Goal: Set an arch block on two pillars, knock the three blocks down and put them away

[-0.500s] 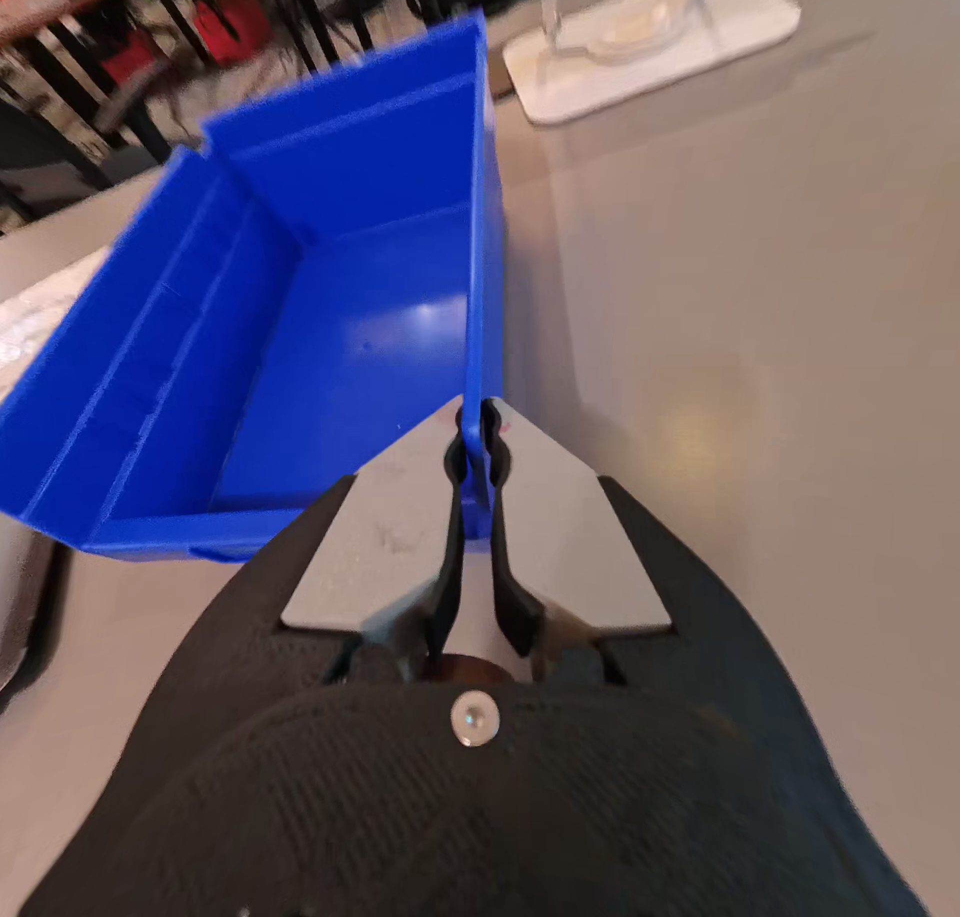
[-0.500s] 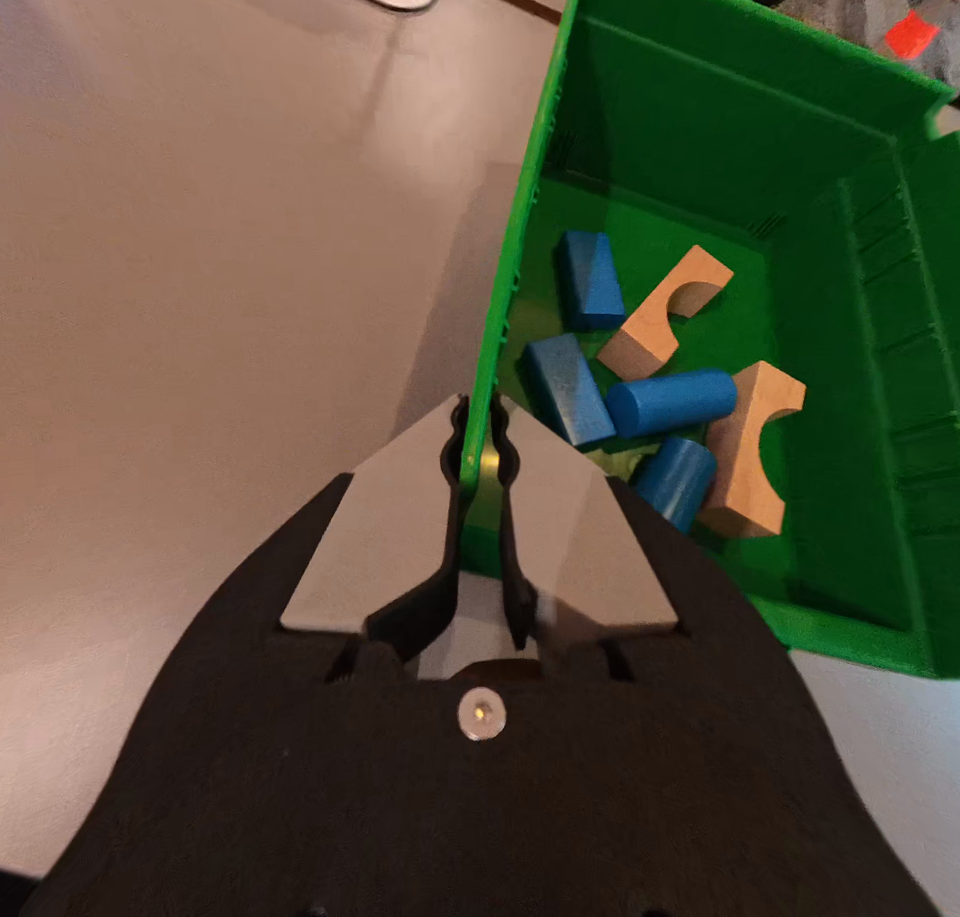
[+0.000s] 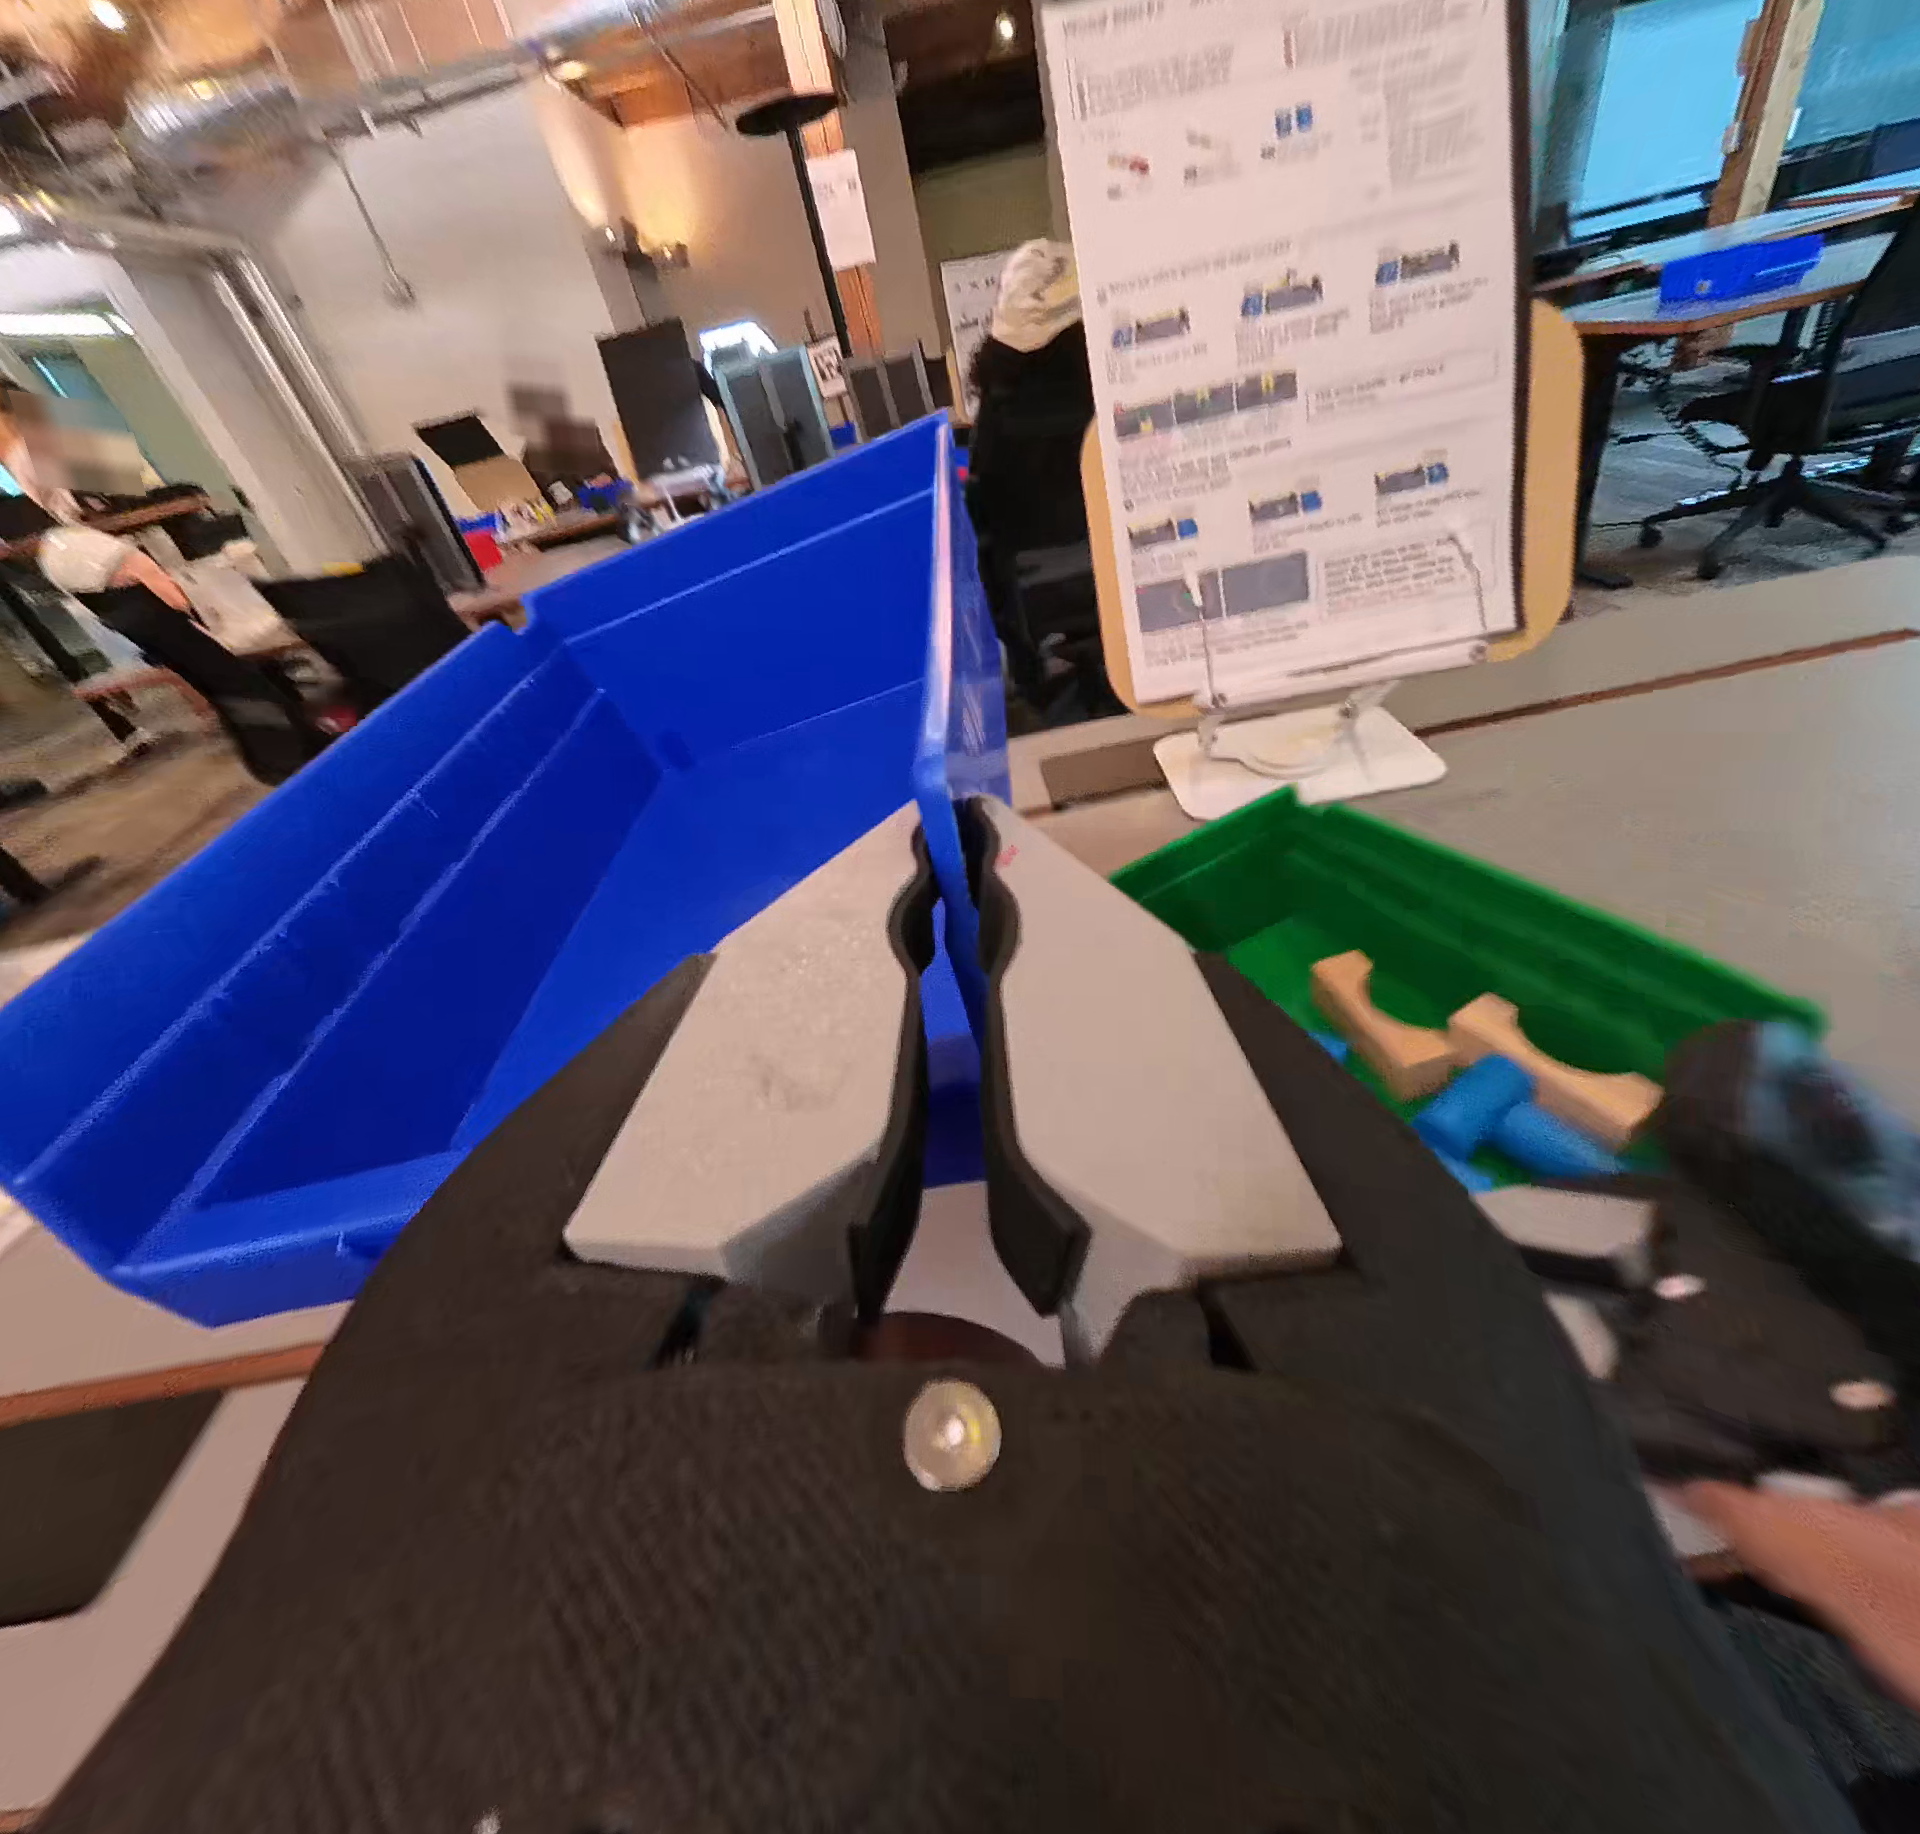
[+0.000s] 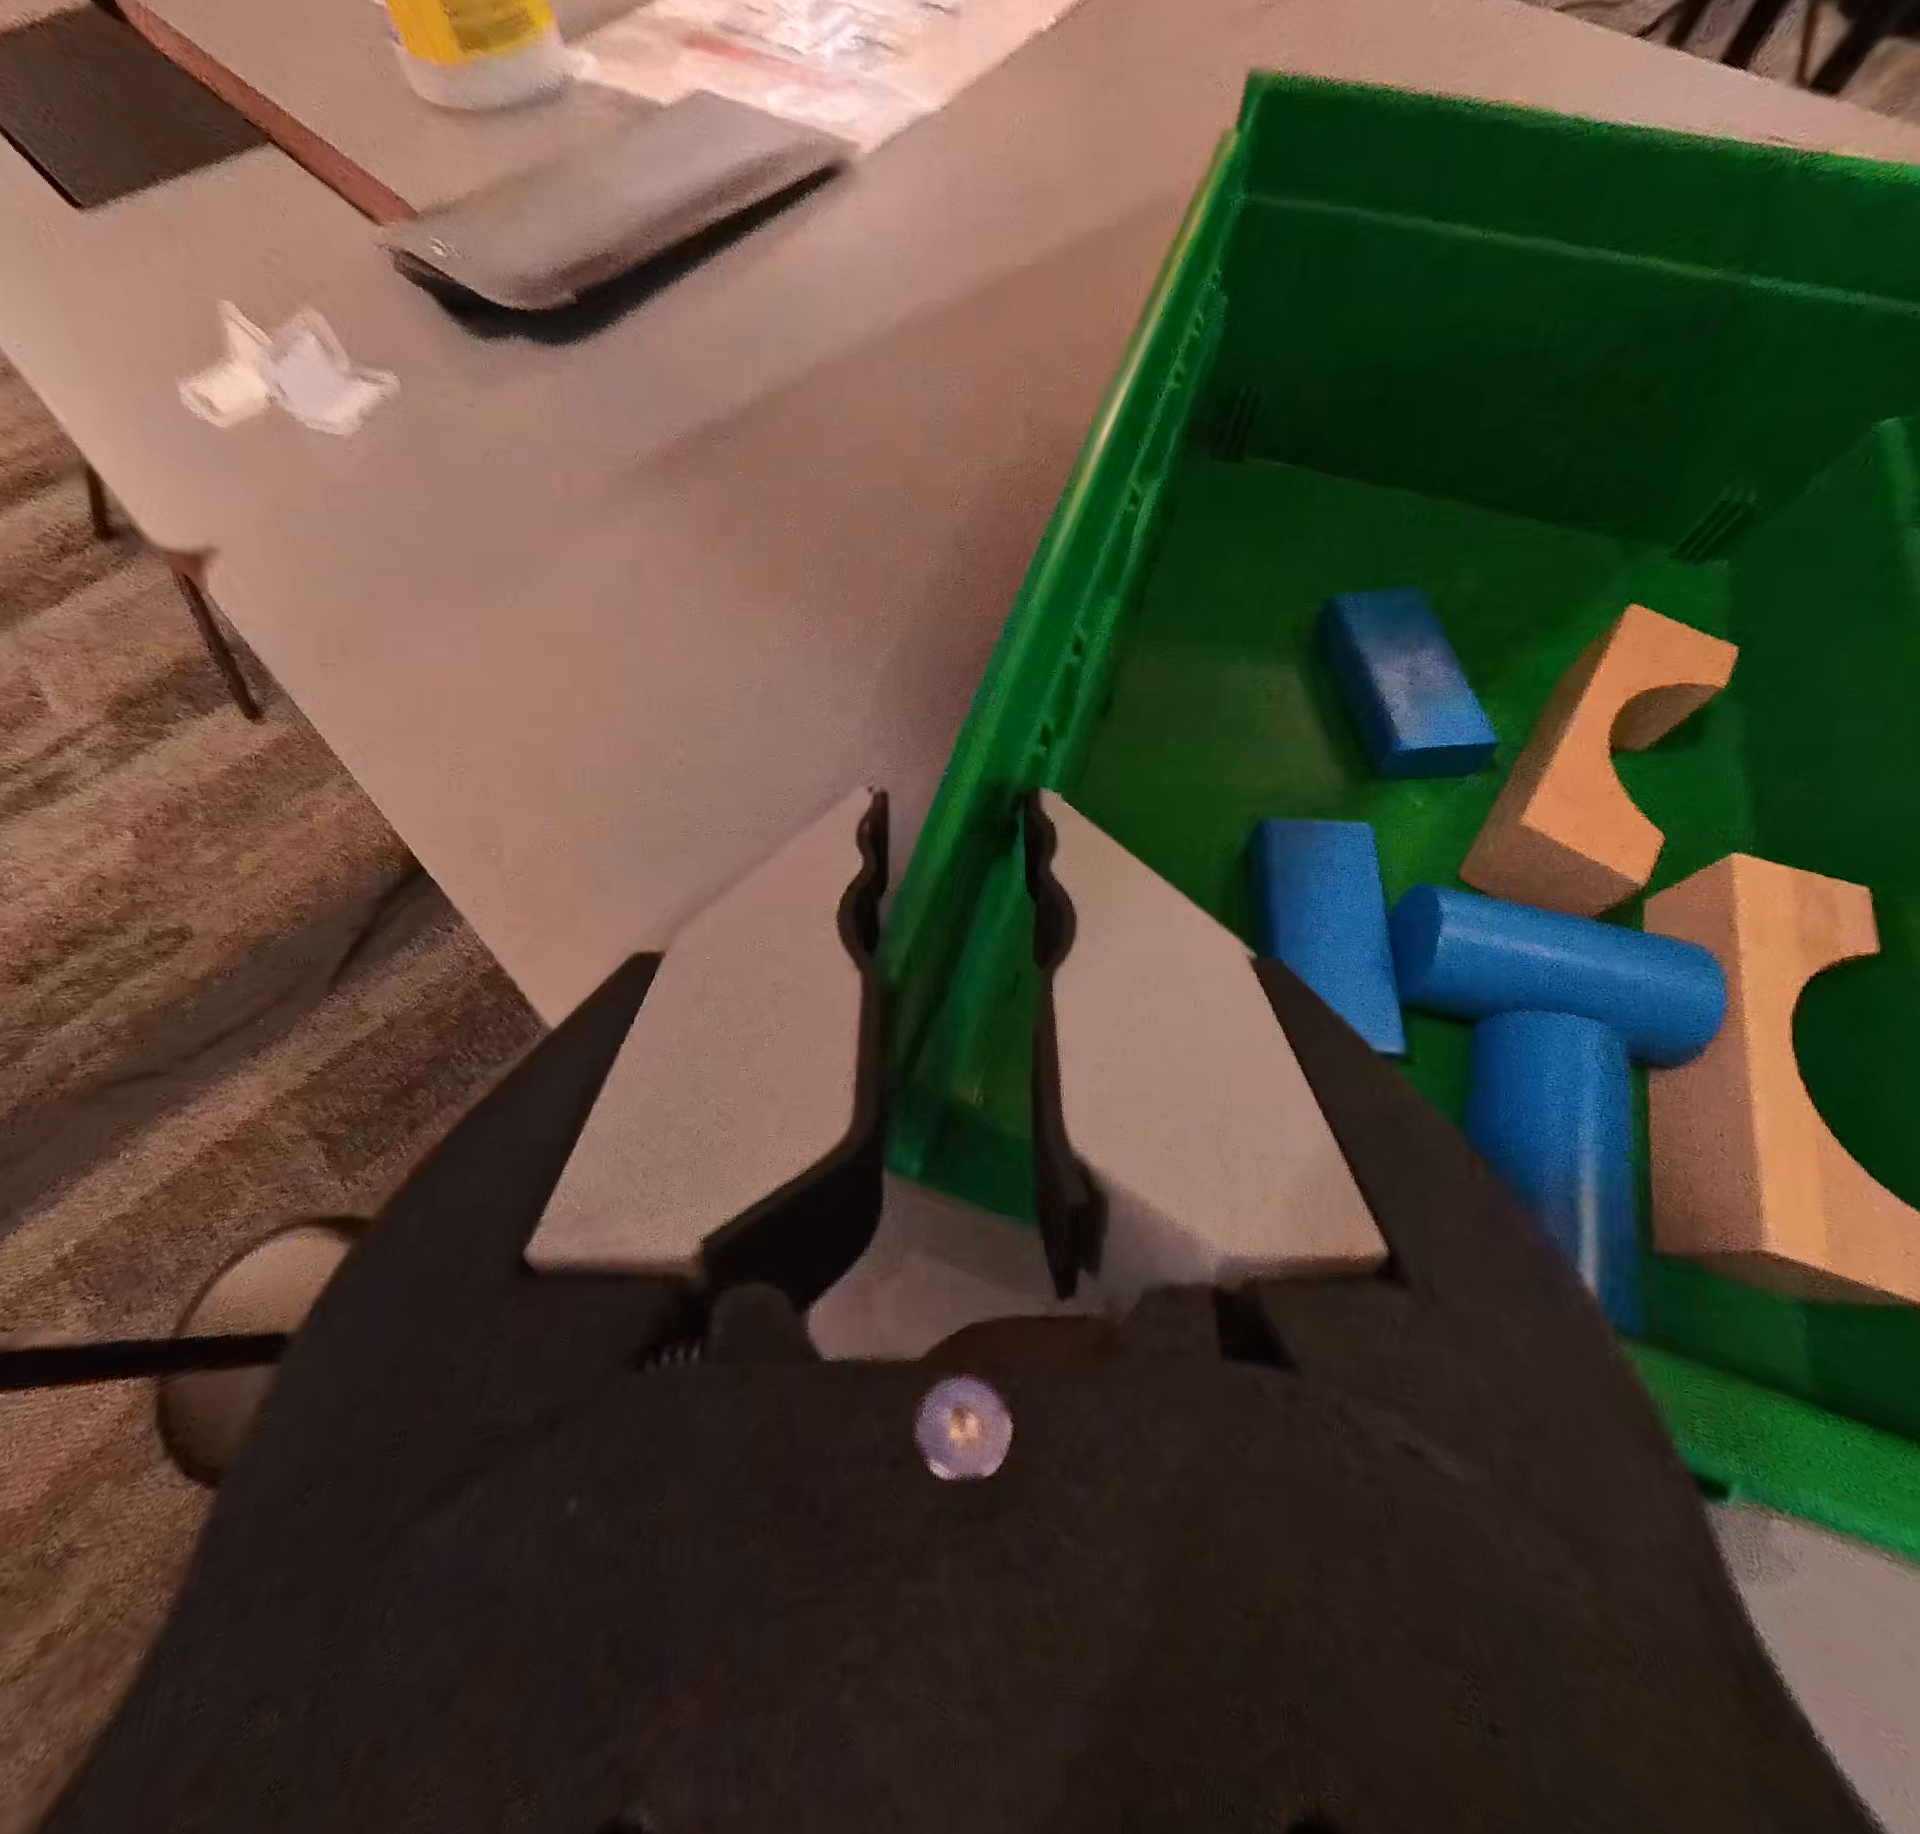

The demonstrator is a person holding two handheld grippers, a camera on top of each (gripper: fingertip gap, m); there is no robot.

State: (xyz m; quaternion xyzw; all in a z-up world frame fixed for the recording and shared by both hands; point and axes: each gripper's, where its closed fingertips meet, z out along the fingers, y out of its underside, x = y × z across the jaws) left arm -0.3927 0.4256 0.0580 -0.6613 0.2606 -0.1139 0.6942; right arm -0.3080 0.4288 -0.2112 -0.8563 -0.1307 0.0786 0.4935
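Claw (image 3: 951, 839) on blue bin (image 3: 312, 1005) (lifted)

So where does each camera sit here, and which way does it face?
Left wrist: on the left claw, looking level along a blue bin wall it clamps; a hand shows lower right.
Right wrist: on the right claw, looking down, open astride the green bin wall.
Shared: green bin, blue and wooden blocks.
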